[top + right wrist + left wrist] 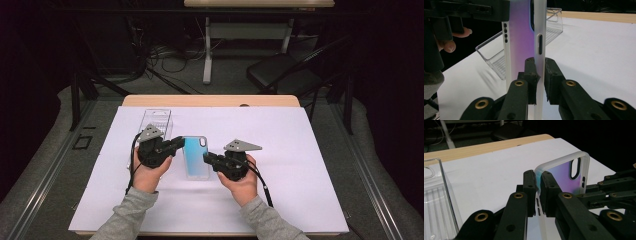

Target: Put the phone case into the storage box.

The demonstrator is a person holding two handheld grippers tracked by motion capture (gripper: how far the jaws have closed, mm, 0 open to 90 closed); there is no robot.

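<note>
High view: a clear plastic tray [156, 121] lies on the white sheet [300, 150] just behind the left gripper [176, 145]. Phone case [196, 157] sits between both grippers, each clamped on one side rim; right gripper [209, 159] opposite.

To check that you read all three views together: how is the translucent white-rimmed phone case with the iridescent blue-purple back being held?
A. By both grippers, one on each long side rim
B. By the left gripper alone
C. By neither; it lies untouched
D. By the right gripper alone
A: the left gripper pinches one long rim of the phone case, and the right gripper pinches the opposite rim.
</note>
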